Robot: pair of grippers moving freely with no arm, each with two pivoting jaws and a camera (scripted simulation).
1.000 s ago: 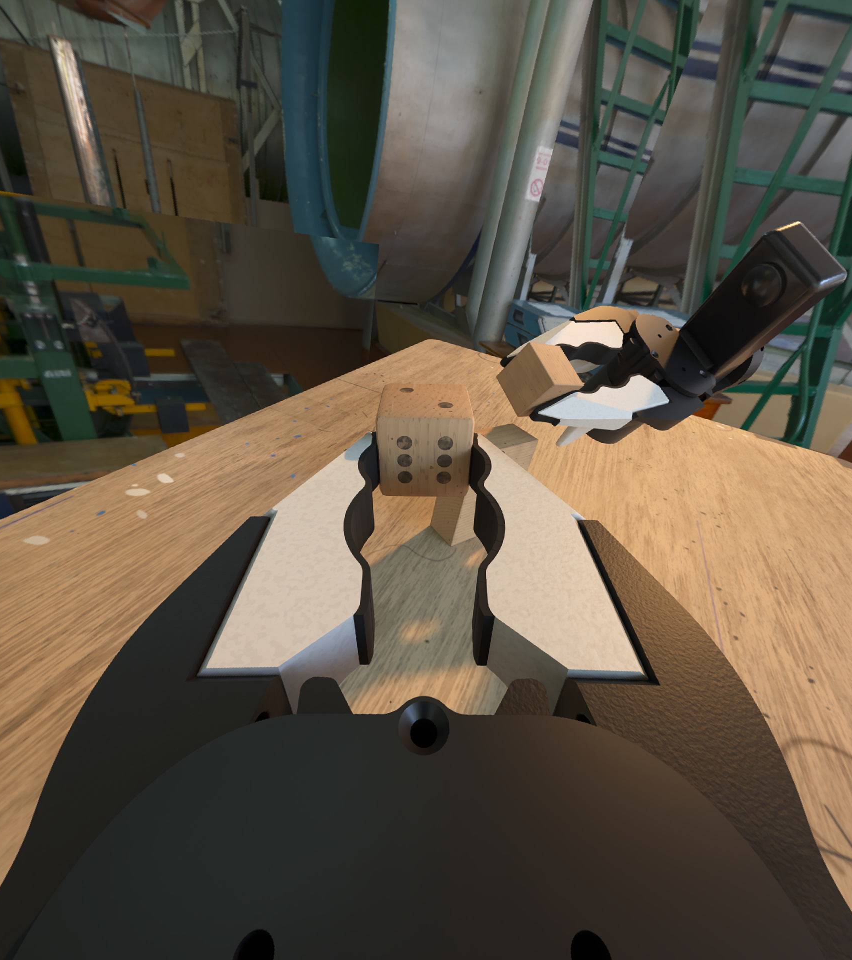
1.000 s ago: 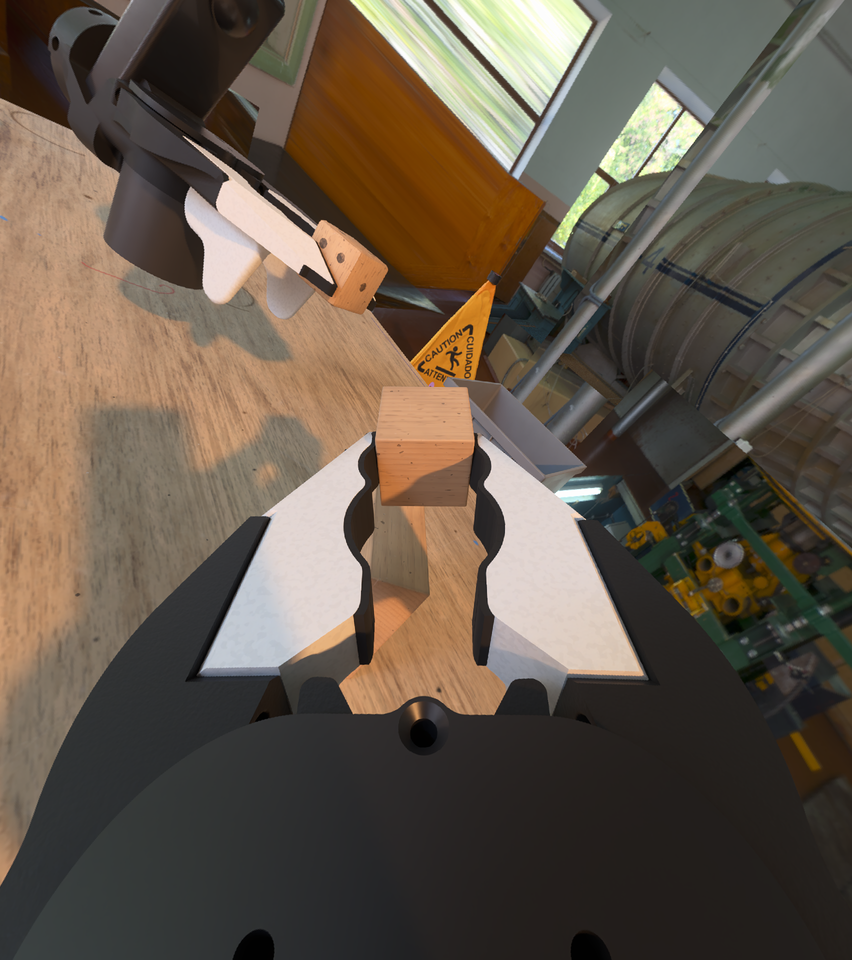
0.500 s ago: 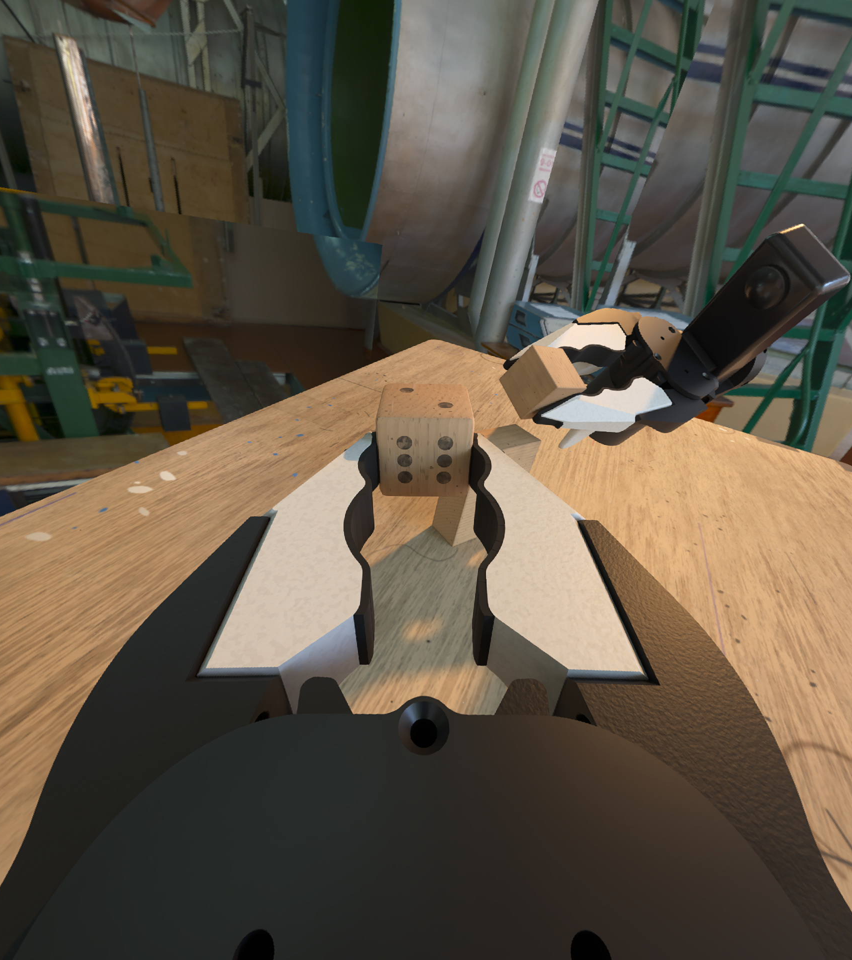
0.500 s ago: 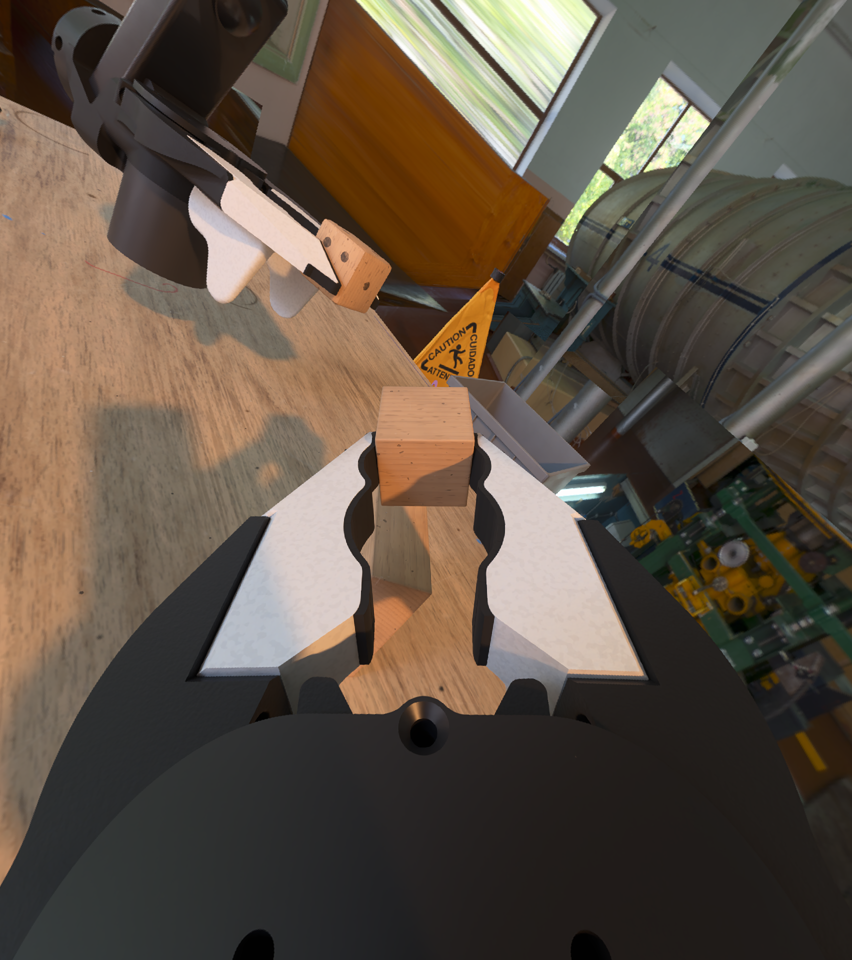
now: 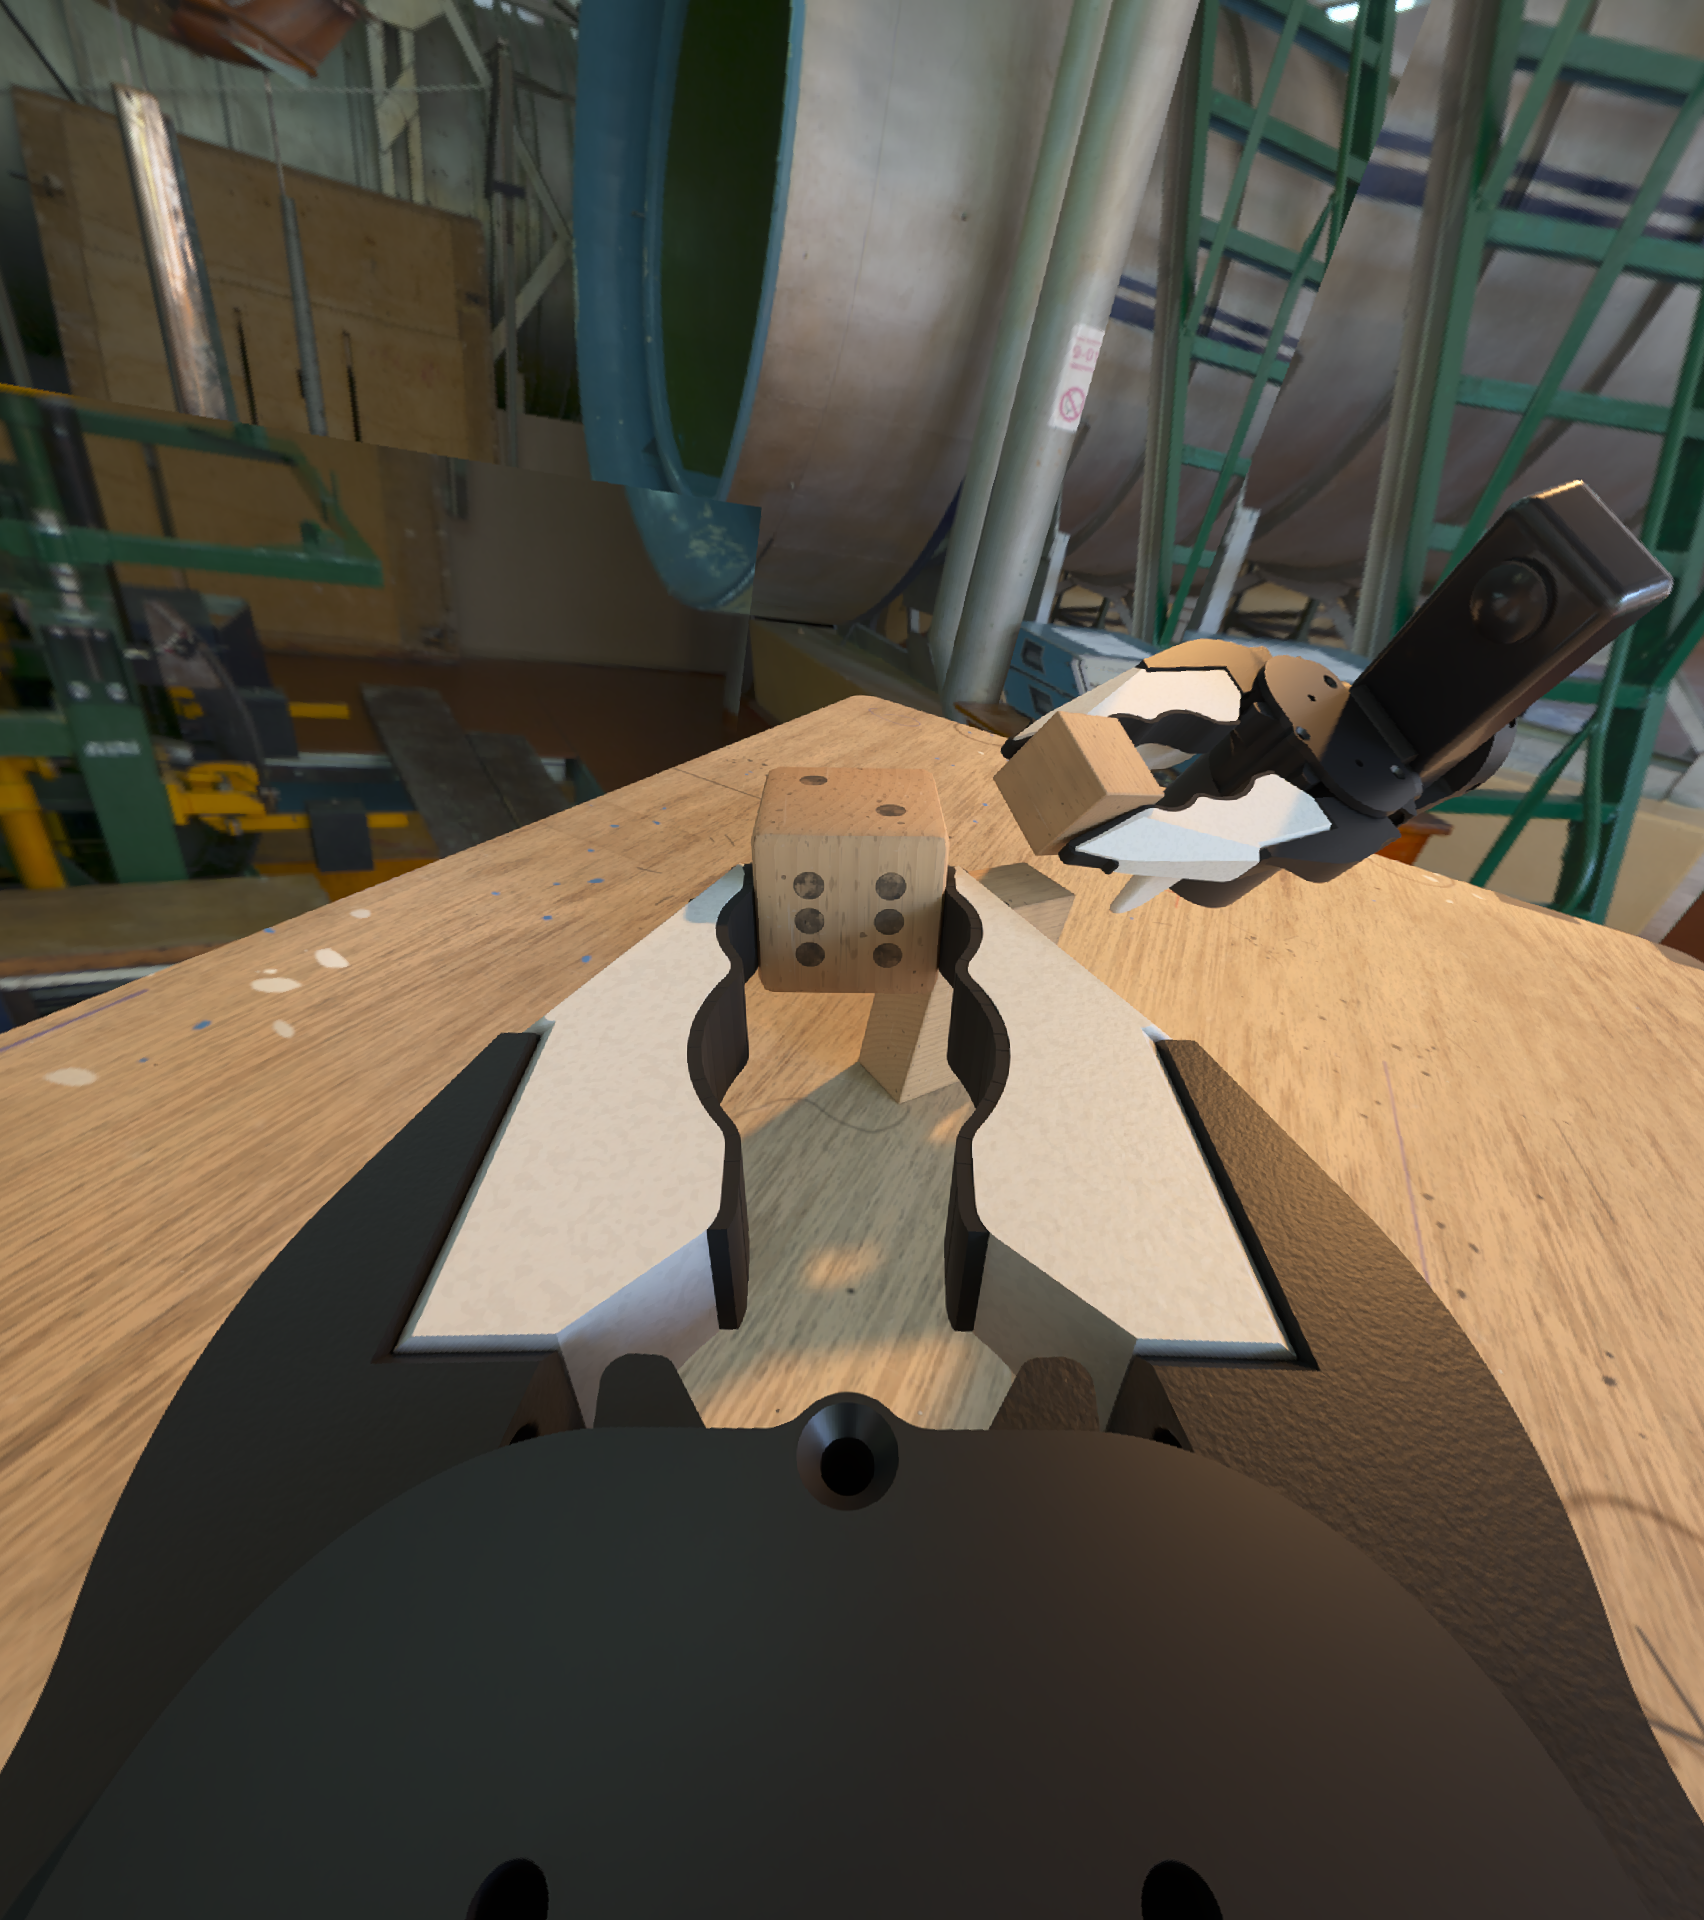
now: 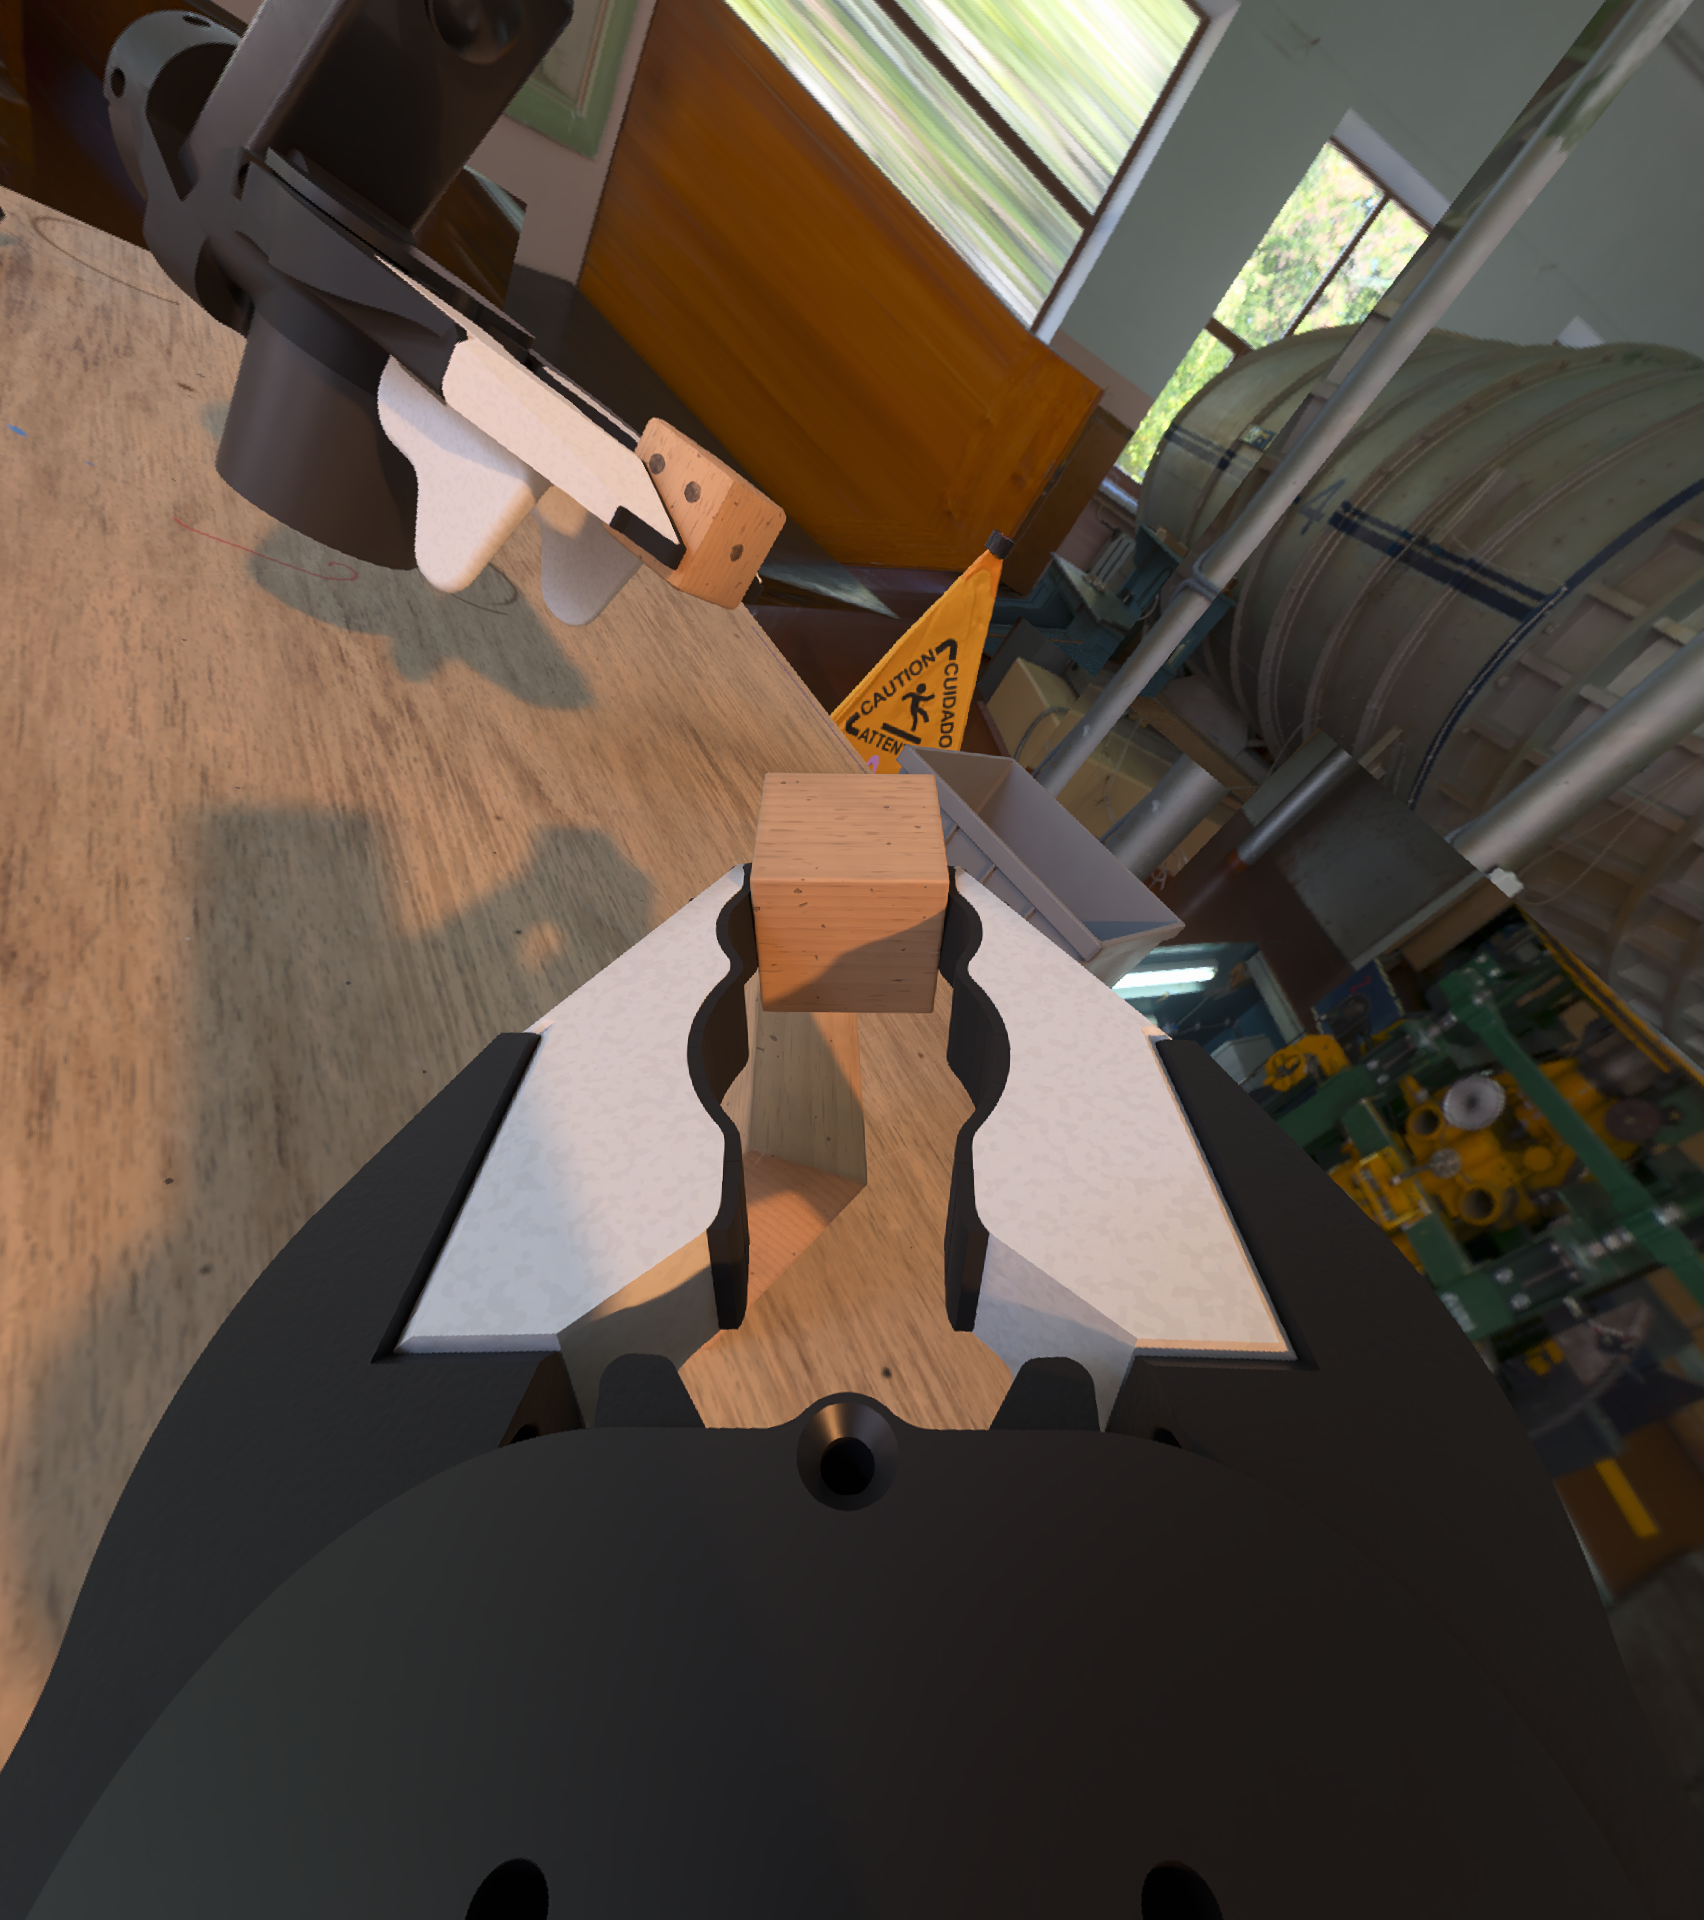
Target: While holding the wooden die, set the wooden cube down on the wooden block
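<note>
My left gripper [image 5: 848, 920] is shut on the wooden die [image 5: 848, 883] and holds it above the table. A pale wooden block [image 5: 905, 1049] stands upright on the table just behind the die, partly hidden by it. My right gripper [image 5: 1087, 805], up and to the right, is shut on the plain wooden cube [image 5: 1071, 779] above the block. In the right wrist view the cube [image 6: 848, 914] sits between the right gripper's [image 6: 848, 935] fingertips, with the block [image 6: 806, 1091] right below it. The left gripper [image 6: 697, 535] holds the die [image 6: 718, 520] at upper left.
The wooden table [image 5: 1450, 1143] ends close beyond the block; its edge runs diagonally in the right wrist view [image 6: 204, 935]. A yellow caution sign [image 6: 915, 696] and a grey bin [image 6: 1045, 862] stand off the table past that edge.
Almost nothing. The right gripper with the cube has drifted very slightly over the block. Both grippers keep their hold.
</note>
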